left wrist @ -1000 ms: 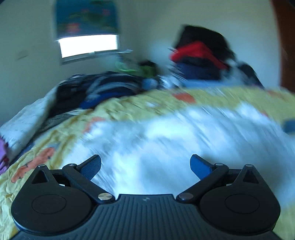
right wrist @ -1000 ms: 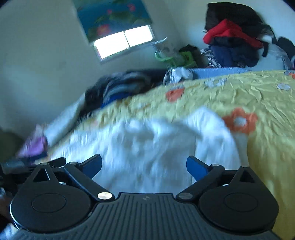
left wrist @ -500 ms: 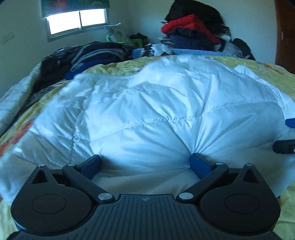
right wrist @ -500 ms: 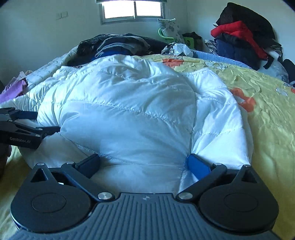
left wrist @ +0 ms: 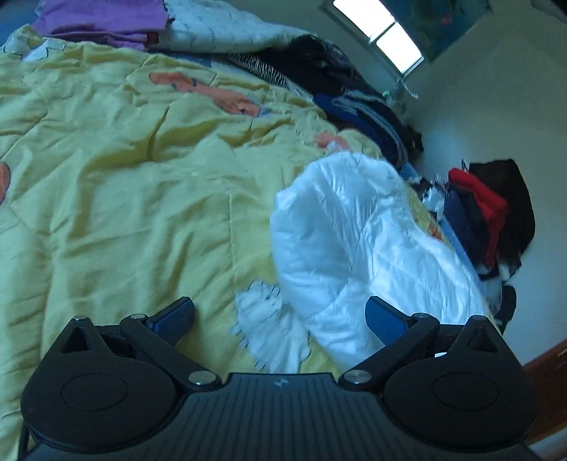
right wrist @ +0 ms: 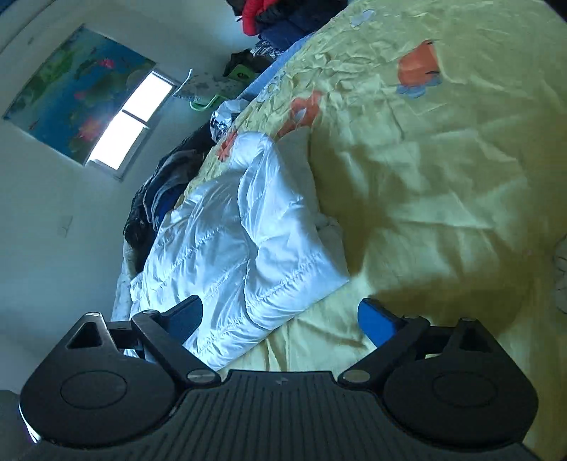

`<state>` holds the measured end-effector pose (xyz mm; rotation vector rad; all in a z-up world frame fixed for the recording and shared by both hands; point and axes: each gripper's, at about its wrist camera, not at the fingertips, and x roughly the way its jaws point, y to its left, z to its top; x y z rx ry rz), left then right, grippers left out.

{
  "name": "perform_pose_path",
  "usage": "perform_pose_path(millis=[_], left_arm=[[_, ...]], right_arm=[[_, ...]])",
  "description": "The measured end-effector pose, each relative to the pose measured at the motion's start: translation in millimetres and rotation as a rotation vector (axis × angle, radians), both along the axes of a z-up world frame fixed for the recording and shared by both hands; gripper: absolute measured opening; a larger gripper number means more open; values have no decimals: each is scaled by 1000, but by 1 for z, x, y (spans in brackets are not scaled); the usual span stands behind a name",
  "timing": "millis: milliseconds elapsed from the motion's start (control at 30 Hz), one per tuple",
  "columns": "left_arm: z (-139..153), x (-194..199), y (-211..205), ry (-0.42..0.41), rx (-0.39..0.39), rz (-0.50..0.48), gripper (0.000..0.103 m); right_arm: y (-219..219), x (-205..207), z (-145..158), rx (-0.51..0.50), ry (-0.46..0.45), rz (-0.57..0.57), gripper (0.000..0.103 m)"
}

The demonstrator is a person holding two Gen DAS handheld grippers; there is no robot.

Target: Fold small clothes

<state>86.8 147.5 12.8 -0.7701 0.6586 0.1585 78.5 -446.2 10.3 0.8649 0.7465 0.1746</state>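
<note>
A white quilted puffer jacket (left wrist: 358, 248) lies bunched on the yellow bedspread (left wrist: 141, 198). In the left wrist view it is at the right, and my left gripper (left wrist: 280, 315) is open and empty just in front of its near edge. In the right wrist view the jacket (right wrist: 234, 248) lies at the left. My right gripper (right wrist: 280, 315) is open and empty, its left finger over the jacket's near corner and its right finger over bare bedspread (right wrist: 443, 184).
Dark folded clothes (left wrist: 358, 103) and a purple pile (left wrist: 106, 17) lie along the bed's far side. A heap of red and black clothes (left wrist: 492, 216) stands by the wall. A window (right wrist: 127, 124) and a poster (right wrist: 74, 88) are on the wall.
Both grippers have pulled back from the jacket and rolled sideways, the left swinging out to the left and the right to the right. The jacket now lies off to the side of each view.
</note>
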Motion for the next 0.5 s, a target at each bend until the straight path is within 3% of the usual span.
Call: perform_pose_path(millis=[67,133,200,233,267,300,367,500], left_arm=[[-1,11,-3,-10,-24,-15,103],[-4,23,-9,-16,-22,-6,103],[-3,31,-16,-20,4,11,102],[-2,36,-17,-14,2,15,85],[-2,40,-18,-4,-16,7,63],[-4,45,-19,16,-53,-22,28],[-6,45,-18,36,-66,-20,26],[13,31,-17,-1,23,-50,15]], right_arm=[[7,8,-5,12,2,7,91],[10,17,-10,26,-6,-20,83],[12,30,-13,46,3,-60,61],[12,34,-16,60,15,-71,52],[13,39,-21,72,36,-79,24],[13,42,-25,92,53,-87,20],[18,39,-24,84,32,-93,17],[22,22,-8,57,-34,-75,13]])
